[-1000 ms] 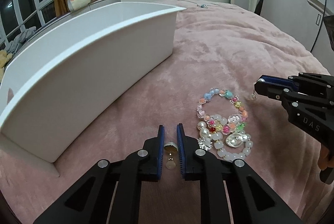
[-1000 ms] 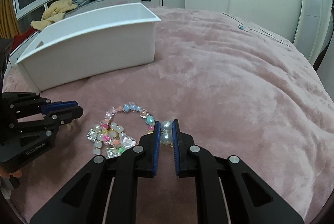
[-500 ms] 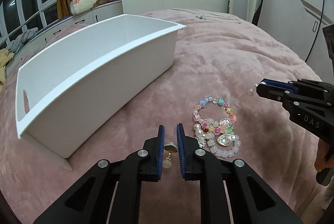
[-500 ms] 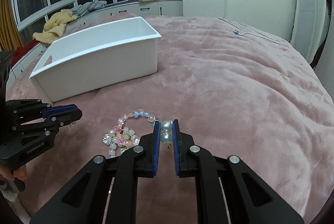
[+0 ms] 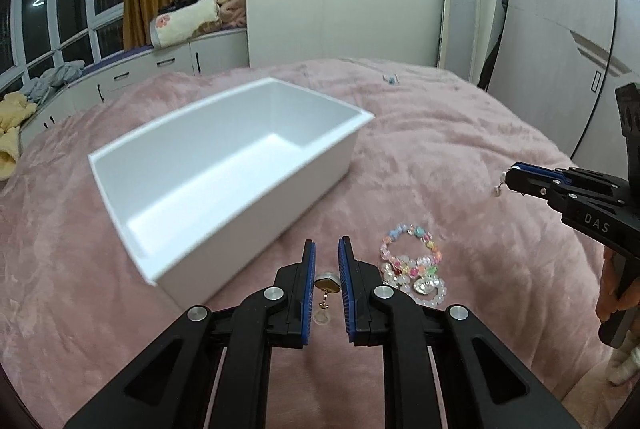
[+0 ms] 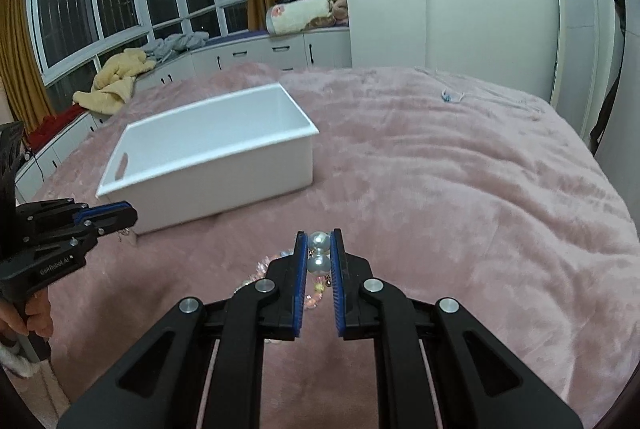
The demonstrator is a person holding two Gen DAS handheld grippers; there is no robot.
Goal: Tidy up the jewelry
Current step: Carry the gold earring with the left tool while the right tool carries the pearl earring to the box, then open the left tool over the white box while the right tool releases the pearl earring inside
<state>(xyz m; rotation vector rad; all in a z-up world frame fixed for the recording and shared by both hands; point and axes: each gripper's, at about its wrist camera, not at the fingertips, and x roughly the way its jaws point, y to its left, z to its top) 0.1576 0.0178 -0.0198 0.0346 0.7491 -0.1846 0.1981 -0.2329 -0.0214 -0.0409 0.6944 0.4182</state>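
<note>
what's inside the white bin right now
Nothing shows inside the white bin: the left wrist view looks down onto bare floor and inner walls. Its near wall hides a strip of floor along that side, so a small piece there cannot be ruled out.

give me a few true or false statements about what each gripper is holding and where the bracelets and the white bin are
1. The left gripper is shut on a gold earring. True.
2. The right gripper is open with nothing in it. False: it is shut on a pearl earring.
3. The beaded bracelets lie inside the white bin. False: they lie on the pink blanket, beside the bin.
4. The part of the bin's inside that shows holds no jewelry. True.
5. Both earrings are held up off the blanket. True.
6. The bin lies on its side. False: it stands upright, opening upward.
</note>
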